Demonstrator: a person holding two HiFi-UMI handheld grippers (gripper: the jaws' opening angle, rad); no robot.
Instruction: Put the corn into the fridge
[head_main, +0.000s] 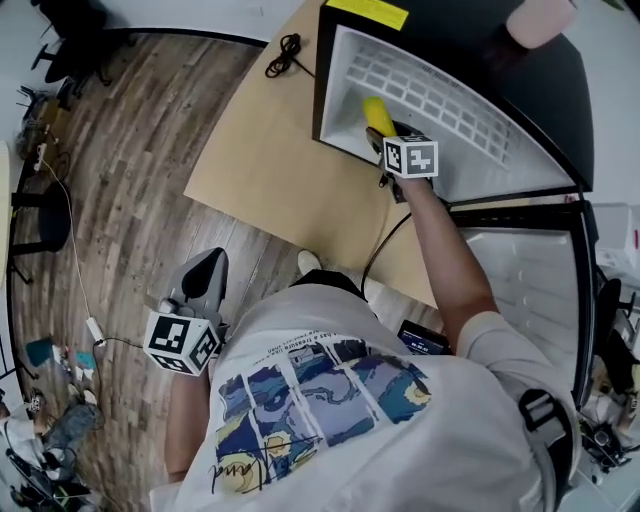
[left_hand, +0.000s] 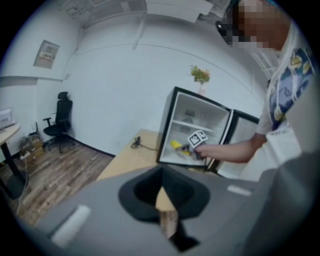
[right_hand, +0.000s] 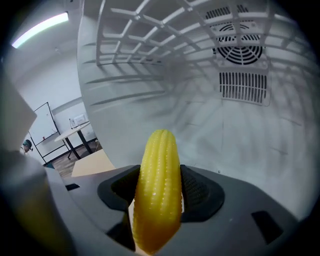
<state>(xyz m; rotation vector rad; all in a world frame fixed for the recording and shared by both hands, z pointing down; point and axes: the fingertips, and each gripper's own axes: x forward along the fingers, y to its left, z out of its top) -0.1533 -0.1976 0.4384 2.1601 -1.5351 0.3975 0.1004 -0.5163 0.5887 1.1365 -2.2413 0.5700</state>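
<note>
A yellow corn cob (right_hand: 157, 190) stands upright between the ribbed pads of my right gripper (right_hand: 159, 186), which is shut on it. In the head view the corn (head_main: 377, 114) and right gripper (head_main: 383, 136) are inside the open fridge (head_main: 325, 70), low near its left wall. The left gripper view shows the same corn (left_hand: 176, 145) from afar. My left gripper (head_main: 205, 272) hangs at the person's left side over the wood floor. It holds nothing, and its jaws (left_hand: 161, 192) meet at the tips.
The fridge stands on a tan board (head_main: 270, 170) with a black cable (head_main: 285, 55) on it. Its door (head_main: 520, 280) swings open to the right. Inside are a wire shelf (right_hand: 145, 30) and fan vent (right_hand: 240, 47). An office chair (left_hand: 60, 117) stands far left.
</note>
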